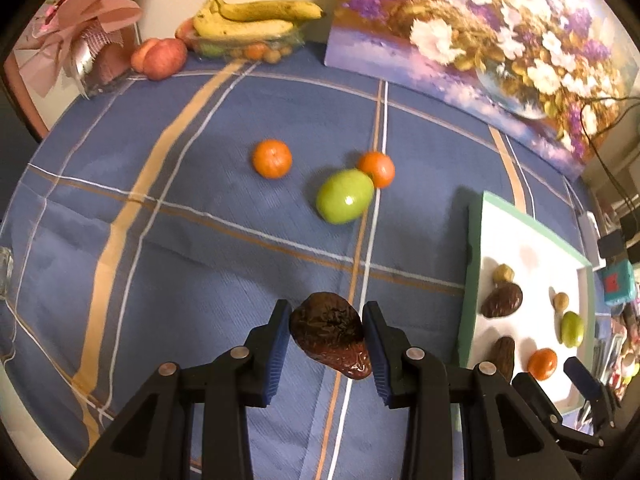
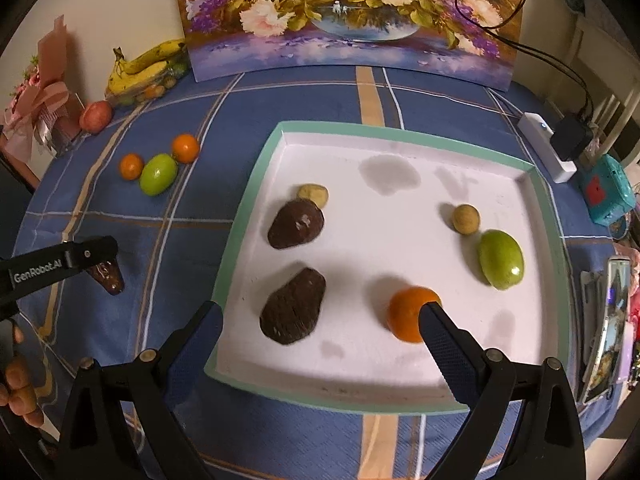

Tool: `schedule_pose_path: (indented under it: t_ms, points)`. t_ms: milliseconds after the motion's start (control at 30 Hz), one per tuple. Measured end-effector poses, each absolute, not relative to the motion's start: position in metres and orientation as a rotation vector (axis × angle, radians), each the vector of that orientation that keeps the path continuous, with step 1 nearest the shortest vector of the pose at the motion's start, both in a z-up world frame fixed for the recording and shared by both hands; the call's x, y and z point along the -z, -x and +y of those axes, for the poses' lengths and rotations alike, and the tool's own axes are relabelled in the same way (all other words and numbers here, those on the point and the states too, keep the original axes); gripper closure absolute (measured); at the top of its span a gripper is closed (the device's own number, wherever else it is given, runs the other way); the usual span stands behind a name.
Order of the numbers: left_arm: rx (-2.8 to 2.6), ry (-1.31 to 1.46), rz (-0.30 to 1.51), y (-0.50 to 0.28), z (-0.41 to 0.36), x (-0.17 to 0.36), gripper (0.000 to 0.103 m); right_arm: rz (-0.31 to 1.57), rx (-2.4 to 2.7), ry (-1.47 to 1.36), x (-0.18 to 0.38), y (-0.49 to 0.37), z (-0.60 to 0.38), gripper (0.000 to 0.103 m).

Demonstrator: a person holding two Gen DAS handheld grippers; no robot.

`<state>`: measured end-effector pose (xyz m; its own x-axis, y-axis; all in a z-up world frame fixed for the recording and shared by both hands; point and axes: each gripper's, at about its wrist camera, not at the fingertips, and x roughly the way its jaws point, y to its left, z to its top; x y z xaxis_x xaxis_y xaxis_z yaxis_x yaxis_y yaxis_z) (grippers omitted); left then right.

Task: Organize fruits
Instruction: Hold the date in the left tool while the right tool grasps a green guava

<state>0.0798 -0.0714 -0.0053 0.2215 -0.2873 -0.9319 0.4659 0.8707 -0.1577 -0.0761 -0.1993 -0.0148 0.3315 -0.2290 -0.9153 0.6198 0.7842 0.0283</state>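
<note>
My left gripper (image 1: 326, 334) is shut on a dark brown wrinkled date (image 1: 330, 336), held just above the blue checked cloth; it also shows in the right wrist view (image 2: 107, 276). Two oranges (image 1: 272, 159) (image 1: 376, 169) and a green fruit (image 1: 344, 196) lie on the cloth ahead. My right gripper (image 2: 320, 328) is open and empty above the near edge of the white tray (image 2: 400, 168). The tray holds two brown dates (image 2: 295, 225) (image 2: 293, 306), two small tan fruits (image 2: 466, 219), a green fruit (image 2: 501, 259) and an orange (image 2: 408, 314).
A flower painting (image 2: 348, 12) leans at the back. Bananas on a fruit bowl (image 1: 248, 20), an apple (image 1: 160, 58) and a pink bouquet (image 1: 80, 32) stand at the back left. A charger with cable (image 2: 560, 140) and a teal box (image 2: 608, 192) lie right of the tray.
</note>
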Motion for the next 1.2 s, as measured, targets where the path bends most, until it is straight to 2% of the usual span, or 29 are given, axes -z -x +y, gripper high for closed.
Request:
schedule_pose_path:
  t_ms: [500,633,767,867,1200]
  points:
    - [0.43,-0.051,1.257,-0.141,-0.041,0.013,0.064,0.973,0.487,-0.374,0.009,0.026,-0.191,0.005]
    - [0.4,-0.026,1.247,-0.16,-0.031,0.012,0.064,0.949,0.445,-0.332,0.004,0.008,-0.182,0.015]
    - [0.375,0.005,1.252,-0.177,-0.023,0.016,0.064,0.941,0.411,-0.314,0.005,-0.011,-0.176,0.018]
    - [0.362,0.026,1.256,-0.186,-0.019,0.018,0.064,0.947,0.389,-0.3,0.007,-0.028,-0.173,0.029]
    - [0.352,0.081,1.254,-0.211,-0.016,0.02,0.064,0.955,0.345,-0.297,0.02,-0.071,-0.165,0.03]
